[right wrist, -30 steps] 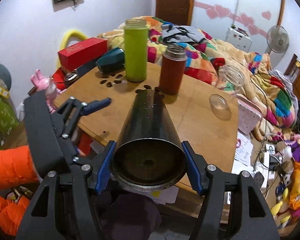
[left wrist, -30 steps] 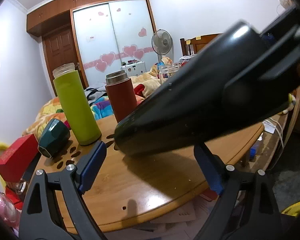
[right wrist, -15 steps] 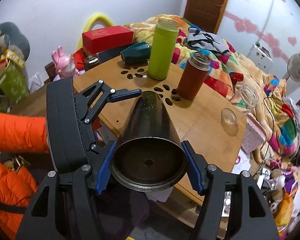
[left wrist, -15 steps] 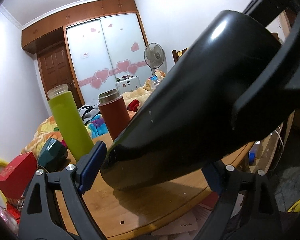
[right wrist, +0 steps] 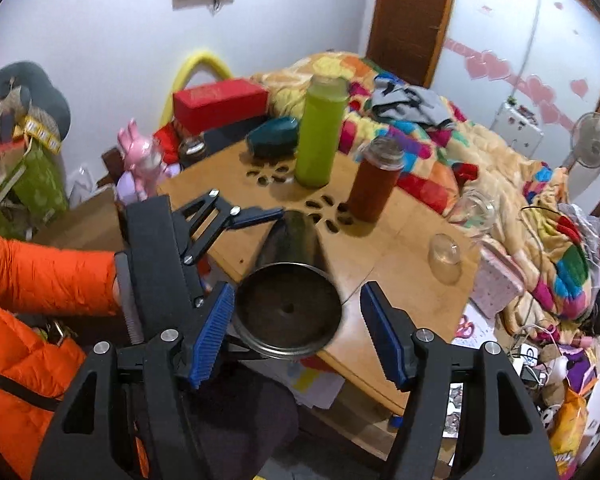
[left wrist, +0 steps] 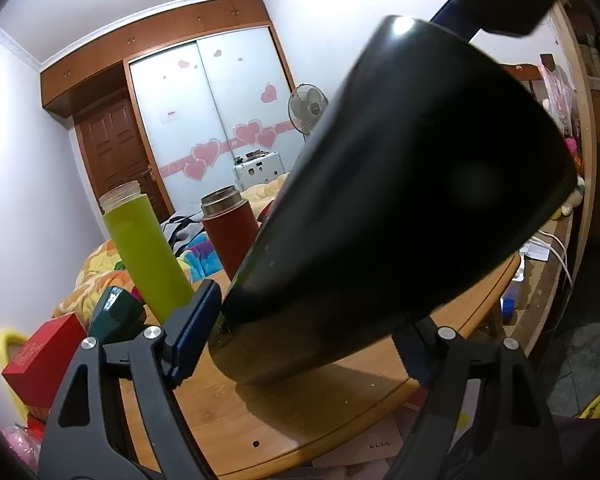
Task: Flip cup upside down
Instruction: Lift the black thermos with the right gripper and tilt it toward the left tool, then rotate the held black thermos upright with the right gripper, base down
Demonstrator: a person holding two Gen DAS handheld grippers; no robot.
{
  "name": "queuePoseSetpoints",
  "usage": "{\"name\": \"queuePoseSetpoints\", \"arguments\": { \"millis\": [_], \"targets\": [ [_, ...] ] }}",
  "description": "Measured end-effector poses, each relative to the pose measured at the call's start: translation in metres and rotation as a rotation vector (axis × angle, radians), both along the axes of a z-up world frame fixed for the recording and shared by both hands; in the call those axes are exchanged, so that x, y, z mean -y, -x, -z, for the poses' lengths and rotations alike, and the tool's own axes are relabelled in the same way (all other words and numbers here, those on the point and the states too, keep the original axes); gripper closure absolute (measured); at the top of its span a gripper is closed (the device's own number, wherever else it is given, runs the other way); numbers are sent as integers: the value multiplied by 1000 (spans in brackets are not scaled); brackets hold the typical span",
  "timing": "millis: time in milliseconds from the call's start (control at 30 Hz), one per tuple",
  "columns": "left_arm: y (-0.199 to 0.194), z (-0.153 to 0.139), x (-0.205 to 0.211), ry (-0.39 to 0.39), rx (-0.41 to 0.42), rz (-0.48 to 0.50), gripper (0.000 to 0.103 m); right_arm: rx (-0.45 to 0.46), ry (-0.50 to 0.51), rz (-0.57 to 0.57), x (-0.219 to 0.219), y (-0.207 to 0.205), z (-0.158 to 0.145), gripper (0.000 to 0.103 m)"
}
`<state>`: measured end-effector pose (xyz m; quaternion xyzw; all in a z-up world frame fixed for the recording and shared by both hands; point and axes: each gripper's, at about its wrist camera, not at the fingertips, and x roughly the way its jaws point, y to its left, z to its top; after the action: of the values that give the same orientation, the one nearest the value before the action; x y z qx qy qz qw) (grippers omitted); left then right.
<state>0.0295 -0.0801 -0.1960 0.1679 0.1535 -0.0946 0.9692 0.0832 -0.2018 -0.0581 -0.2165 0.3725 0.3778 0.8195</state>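
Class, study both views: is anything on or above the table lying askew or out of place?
Two things. The black cup hangs tilted over the table, held in the left gripper, its mouth between the right gripper's open jaws. A teal cup lies on its side beside the upright green bottle.

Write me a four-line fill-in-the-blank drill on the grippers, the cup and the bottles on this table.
1. The right gripper has its jaws ___ around the wide end of the black cup.
2. The narrow end of the black cup sits between the fingers of the ___ gripper.
3. The tallest bottle on the wooden table is ___ in colour.
4. The dark teal cup near the red box lies on its ___.

Missing words: open; left; green; side
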Motion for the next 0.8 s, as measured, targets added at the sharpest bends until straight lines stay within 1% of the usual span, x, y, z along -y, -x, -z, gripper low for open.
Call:
{"name": "queuePoseSetpoints", "arguments": {
  "millis": [167,300,400,533,600,800],
  "targets": [
    [6,-7,-6,23,7,-45,33,47,-5,71,8,-4,-9,41],
    [9,-14,-12,27,13,-84,39,48,-9,133,11,-15,-4,41],
    [7,-18,-21,83,-48,-93,39,27,-7,177,10,-24,6,41],
    [6,-20,-25,73,-79,-123,39,16,-23,211,9,-32,15,41],
    [4,-25,-27,74,-109,-124,39,29,-41,227,8,-34,16,41],
    [-2,-44,-37,100,-215,-100,39,30,-115,256,6,-40,19,41]
  ]
}}
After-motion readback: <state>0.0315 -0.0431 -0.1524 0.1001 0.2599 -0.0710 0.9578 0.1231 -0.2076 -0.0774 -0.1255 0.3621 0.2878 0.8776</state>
